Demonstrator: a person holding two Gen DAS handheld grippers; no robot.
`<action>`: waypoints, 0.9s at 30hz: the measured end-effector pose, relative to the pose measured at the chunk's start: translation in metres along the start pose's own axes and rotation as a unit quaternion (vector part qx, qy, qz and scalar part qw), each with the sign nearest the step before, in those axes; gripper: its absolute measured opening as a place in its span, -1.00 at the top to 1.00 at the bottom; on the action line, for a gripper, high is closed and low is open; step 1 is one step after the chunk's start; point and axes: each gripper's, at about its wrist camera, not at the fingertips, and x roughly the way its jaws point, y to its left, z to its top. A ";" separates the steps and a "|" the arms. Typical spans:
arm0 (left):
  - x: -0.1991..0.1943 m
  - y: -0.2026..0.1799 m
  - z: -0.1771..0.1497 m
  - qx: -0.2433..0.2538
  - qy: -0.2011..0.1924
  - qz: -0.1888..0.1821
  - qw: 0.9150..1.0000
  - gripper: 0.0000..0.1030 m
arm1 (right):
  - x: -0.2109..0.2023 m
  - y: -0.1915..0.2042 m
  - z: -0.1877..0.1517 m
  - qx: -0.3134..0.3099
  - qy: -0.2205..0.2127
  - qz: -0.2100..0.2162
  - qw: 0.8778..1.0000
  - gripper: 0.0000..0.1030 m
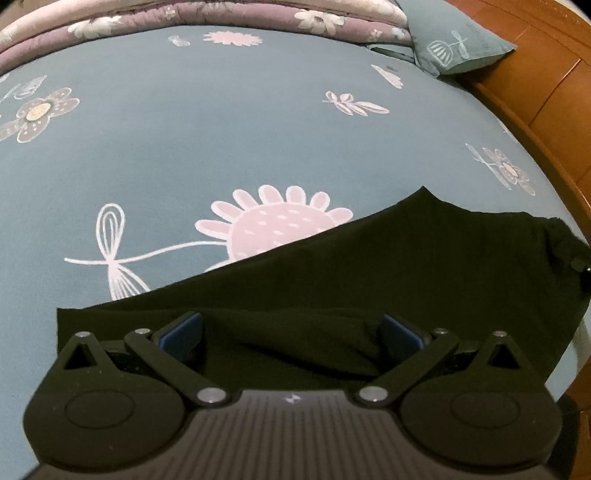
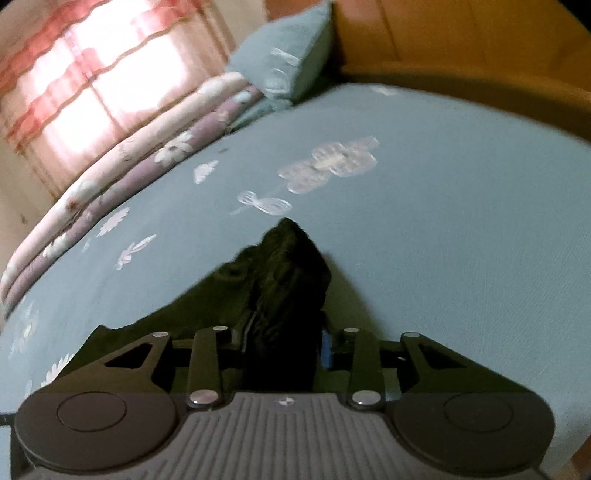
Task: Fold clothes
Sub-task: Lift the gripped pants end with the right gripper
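Note:
A black garment (image 1: 388, 266) lies spread on the blue flowered bed sheet (image 1: 221, 140), reaching from the lower left to the bed's right edge. My left gripper (image 1: 291, 332) is open just above the garment's near part, its blue pads (image 1: 183, 332) wide apart, nothing between them. My right gripper (image 2: 284, 343) is shut on a bunched fold of the black garment (image 2: 288, 273), which rises in a peak ahead of the fingers above the sheet (image 2: 443, 221).
A folded purple and white flowered quilt (image 1: 229, 18) lies along the bed's far side, with a teal pillow (image 1: 458, 40) beside it. A wooden bed frame (image 1: 535, 92) borders the right. A pink striped curtain (image 2: 92, 66) hangs over a bright window.

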 end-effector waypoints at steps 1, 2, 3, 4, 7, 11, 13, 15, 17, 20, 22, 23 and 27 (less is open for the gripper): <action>-0.002 0.001 0.000 -0.001 -0.002 0.000 1.000 -0.98 | -0.004 0.005 0.001 -0.004 -0.002 -0.001 1.000 0.30; -0.004 0.003 0.001 -0.003 -0.005 -0.001 1.000 -0.98 | -0.007 0.010 0.003 -0.007 -0.002 0.001 1.000 0.31; -0.007 0.004 0.001 -0.006 -0.008 -0.003 1.000 -0.98 | -0.011 0.016 0.003 -0.010 -0.004 0.004 1.000 0.32; -0.009 0.006 0.002 -0.009 -0.011 -0.004 1.000 -0.98 | -0.015 0.022 0.004 -0.014 -0.005 0.006 1.000 0.32; -0.013 0.014 0.003 -0.021 -0.016 -0.005 1.000 -0.98 | -0.028 0.044 0.004 -0.034 -0.012 0.009 0.999 0.32; -0.014 0.024 0.005 -0.036 -0.016 0.001 0.999 -0.98 | -0.043 0.073 0.002 -0.057 -0.024 0.025 0.998 0.33; -0.015 0.029 0.005 -0.044 -0.016 0.004 0.999 -0.98 | -0.049 0.087 0.002 -0.066 -0.024 0.036 0.997 0.34; -0.017 0.033 0.005 -0.048 -0.018 0.006 0.999 -0.98 | -0.056 0.102 0.000 -0.079 -0.025 0.045 0.996 0.34; -0.020 0.037 0.005 -0.053 -0.021 0.005 0.998 -0.98 | -0.063 0.118 -0.002 -0.095 -0.026 0.053 0.994 0.35; -0.024 0.043 0.006 -0.062 -0.027 0.000 0.998 -0.98 | -0.070 0.144 -0.005 -0.118 -0.024 0.070 0.990 0.35; -0.026 0.048 0.006 -0.069 -0.031 0.000 0.997 -0.98 | -0.073 0.160 -0.007 -0.131 -0.022 0.084 0.988 0.35; -0.027 0.050 0.006 -0.073 -0.032 0.001 0.997 -0.98 | -0.074 0.168 -0.008 -0.137 -0.019 0.093 0.986 0.35; -0.033 0.060 0.006 -0.085 -0.037 0.006 0.996 -0.98 | -0.079 0.200 -0.014 -0.164 -0.009 0.123 0.979 0.35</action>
